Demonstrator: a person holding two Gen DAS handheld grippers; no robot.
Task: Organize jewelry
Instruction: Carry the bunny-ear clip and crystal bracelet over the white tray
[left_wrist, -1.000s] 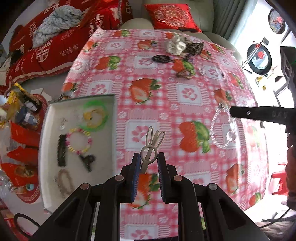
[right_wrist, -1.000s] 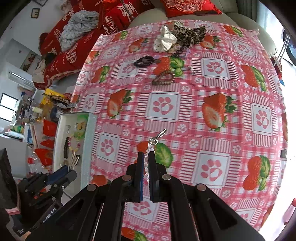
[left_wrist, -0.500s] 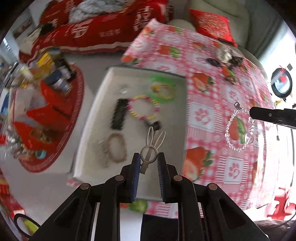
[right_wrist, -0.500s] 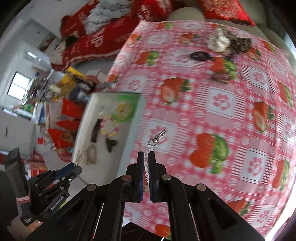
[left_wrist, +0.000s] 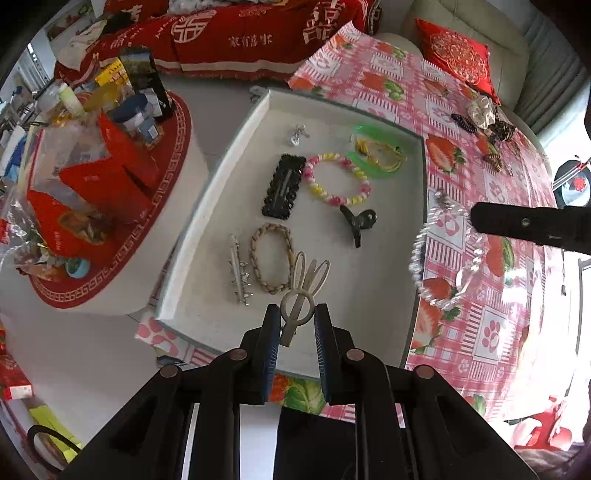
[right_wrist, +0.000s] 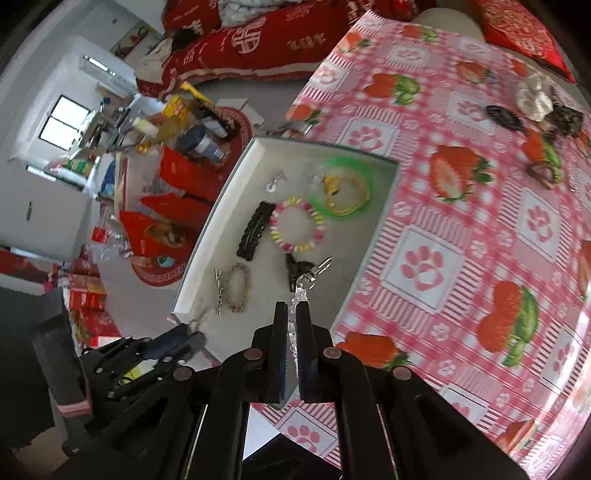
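Left claw (left_wrist: 295, 325) is pinching a rabbit-ear hair clip (left_wrist: 304, 288) above the white tray (left_wrist: 218, 184); right claw (right_wrist: 292, 314) is gripping a clear bead bracelet (right_wrist: 301, 291).

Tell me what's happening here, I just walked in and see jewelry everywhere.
A person is sorting jewelry into a white tray. The left tongs grip a beige rabbit-ear hair clip above the tray's near end. The right tongs hold a clear bead bracelet near the tray's edge. Several bracelets and clips already lie in the tray; more pieces wait on the strawberry tablecloth.
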